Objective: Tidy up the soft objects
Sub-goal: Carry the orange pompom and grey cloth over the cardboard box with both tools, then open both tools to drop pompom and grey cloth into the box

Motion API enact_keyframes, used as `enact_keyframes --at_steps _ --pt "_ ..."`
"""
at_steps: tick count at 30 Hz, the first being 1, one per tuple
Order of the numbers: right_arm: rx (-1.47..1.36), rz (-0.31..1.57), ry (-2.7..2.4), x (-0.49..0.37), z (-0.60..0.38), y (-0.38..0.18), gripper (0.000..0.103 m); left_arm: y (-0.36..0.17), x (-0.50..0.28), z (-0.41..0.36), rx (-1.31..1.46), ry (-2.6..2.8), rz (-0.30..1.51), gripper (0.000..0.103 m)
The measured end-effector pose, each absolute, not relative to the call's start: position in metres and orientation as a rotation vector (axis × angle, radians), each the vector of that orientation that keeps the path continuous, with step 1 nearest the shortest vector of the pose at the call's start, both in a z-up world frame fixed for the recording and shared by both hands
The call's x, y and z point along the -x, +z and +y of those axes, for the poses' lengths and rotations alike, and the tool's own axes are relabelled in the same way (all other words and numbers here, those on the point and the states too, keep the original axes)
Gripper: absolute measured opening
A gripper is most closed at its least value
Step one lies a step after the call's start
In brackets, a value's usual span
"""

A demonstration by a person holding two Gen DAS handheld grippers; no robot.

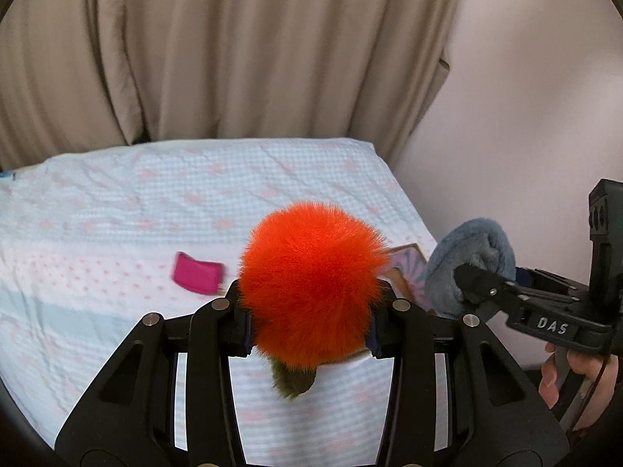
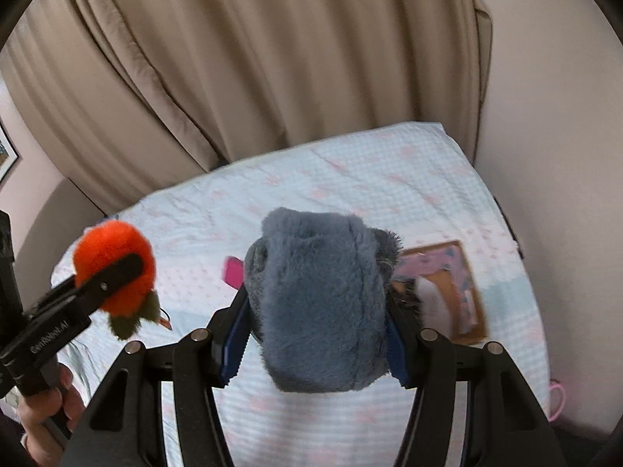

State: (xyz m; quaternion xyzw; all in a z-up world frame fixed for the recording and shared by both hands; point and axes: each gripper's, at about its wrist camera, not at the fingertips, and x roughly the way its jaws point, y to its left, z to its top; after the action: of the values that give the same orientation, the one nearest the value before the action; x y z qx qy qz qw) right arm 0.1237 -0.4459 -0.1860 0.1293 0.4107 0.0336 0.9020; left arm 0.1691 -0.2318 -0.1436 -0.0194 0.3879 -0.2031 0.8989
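Here, an orange plush (image 1: 311, 292) is pinched in the left gripper (image 1: 309, 321) and a grey-blue plush (image 2: 317, 311) in the right gripper (image 2: 317, 338), both carried above the bed (image 1: 117, 202); next, prob. lowering into the box (image 2: 467, 268) nr its right edge.

the bed (image 1: 117, 210) lies mostly bare toward the curtain (image 1: 233, 50), with only a pink pouch (image 1: 198, 277) mid-sheet and a cardboard box (image 2: 440, 292) near the wall-side edge as obstacles
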Motion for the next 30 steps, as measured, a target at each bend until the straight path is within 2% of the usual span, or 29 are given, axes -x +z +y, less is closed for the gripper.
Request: enact_keyframes --at_steps 14,26,30 --pt "-0.272 0.998 0.017 -0.172 -0.546 -0.26 0.055 -0.245 -0.211 -0.351 0.012 -0.436 1.04 0.037" --pt "-0.364 1.173 -0.034 -0.23 -0.577 -0.344 0.055 -0.357 -0.26 -0.38 0.001 -0.375 1.316 0.037" --pt "-0.381 1.217 -0.046 -0.24 -0.58 -0.36 0.056 -0.379 -0.264 -0.384 -0.012 -0.364 1.385 0.037"
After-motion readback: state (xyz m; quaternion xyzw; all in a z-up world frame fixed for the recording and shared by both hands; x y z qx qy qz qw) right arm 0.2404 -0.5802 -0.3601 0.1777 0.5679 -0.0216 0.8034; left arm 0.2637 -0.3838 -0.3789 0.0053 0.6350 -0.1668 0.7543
